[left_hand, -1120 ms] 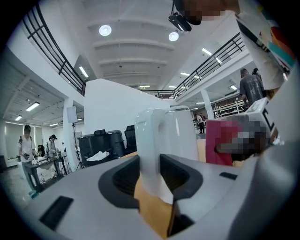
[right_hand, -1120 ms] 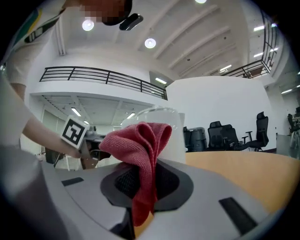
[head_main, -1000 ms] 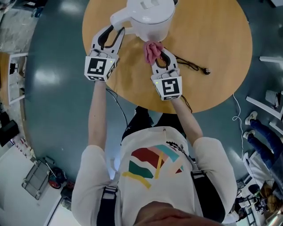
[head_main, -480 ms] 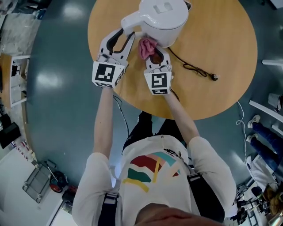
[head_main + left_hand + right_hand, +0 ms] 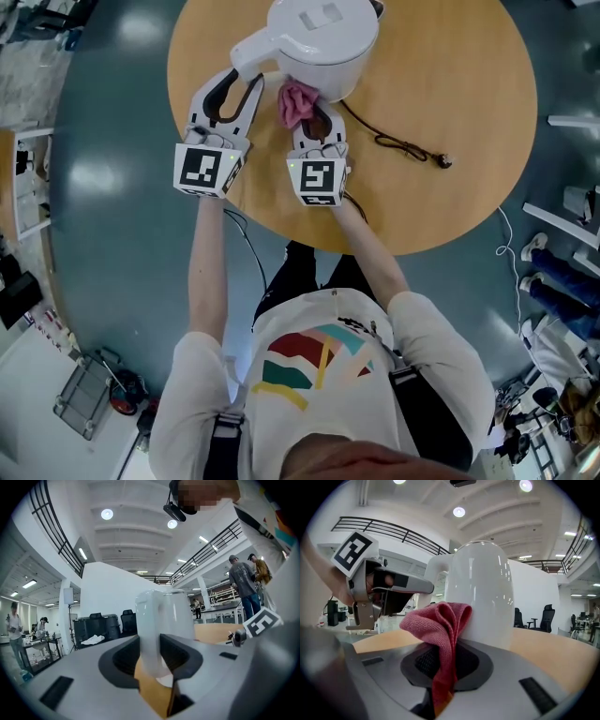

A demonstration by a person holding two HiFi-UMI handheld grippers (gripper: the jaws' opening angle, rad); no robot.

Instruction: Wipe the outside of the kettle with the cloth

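White electric kettle (image 5: 323,37) on a round wooden table (image 5: 459,103).
Its handle (image 5: 247,52) is clamped by the left gripper (image 5: 240,81); a pink cloth (image 5: 297,101), pinched by the right gripper (image 5: 317,117), is pressed to the kettle's side.

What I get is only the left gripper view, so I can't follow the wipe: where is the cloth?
Observer: Pinched in the right gripper, the cloth is bunched against the kettle, low on its wall, near the handle.
Operator: Anything on the table beside it?
Observer: A cord runs from the kettle's base across the table, on the head view's right. Its plug lies loose.
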